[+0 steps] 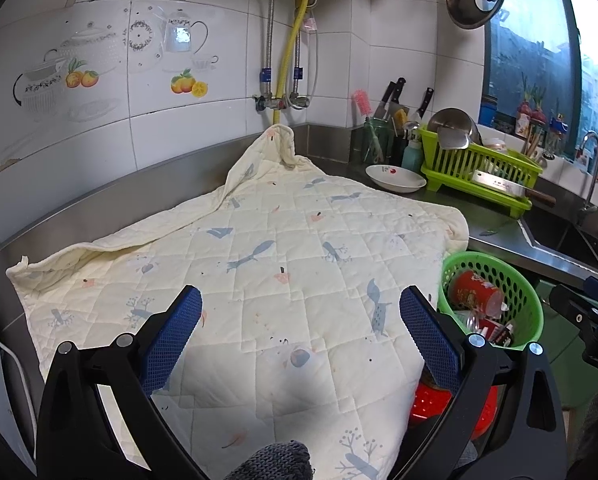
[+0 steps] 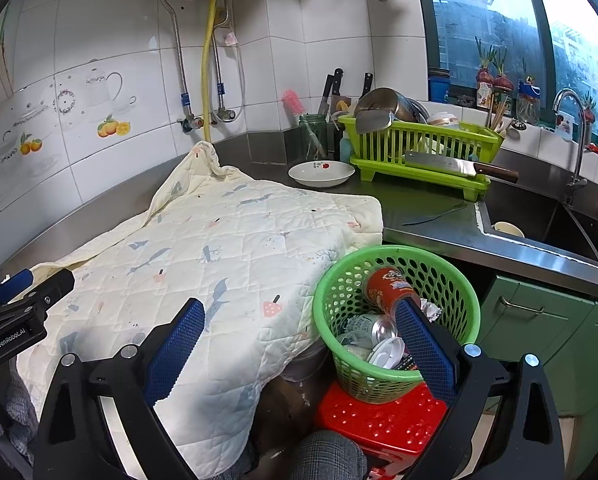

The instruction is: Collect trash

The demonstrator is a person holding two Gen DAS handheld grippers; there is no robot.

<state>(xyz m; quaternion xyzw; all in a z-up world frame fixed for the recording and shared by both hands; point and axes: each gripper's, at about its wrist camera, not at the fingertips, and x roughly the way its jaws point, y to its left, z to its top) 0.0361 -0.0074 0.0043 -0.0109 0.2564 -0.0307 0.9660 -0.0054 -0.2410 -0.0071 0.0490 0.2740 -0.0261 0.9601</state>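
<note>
Left gripper [image 1: 301,304], right gripper [image 2: 301,318] released, empty; basket [image 2: 327,288] beside quilt [image 2: 227,248] edge.

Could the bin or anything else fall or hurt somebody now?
Maybe. The green perforated plastic basket of cans sits on a small red plastic stool beside the hanging cream quilted cloth; a bump might tip it. The big steel cleaver lies across the lime-green dish rack, its handle sticking out, so an arm could knock it.

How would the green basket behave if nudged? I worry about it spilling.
The green basket probably tips easily: it sits on a red stool and looks like thin perforated plastic. Its load, a red tube and crushed cans, seems light, so it would likely slide too.
</note>
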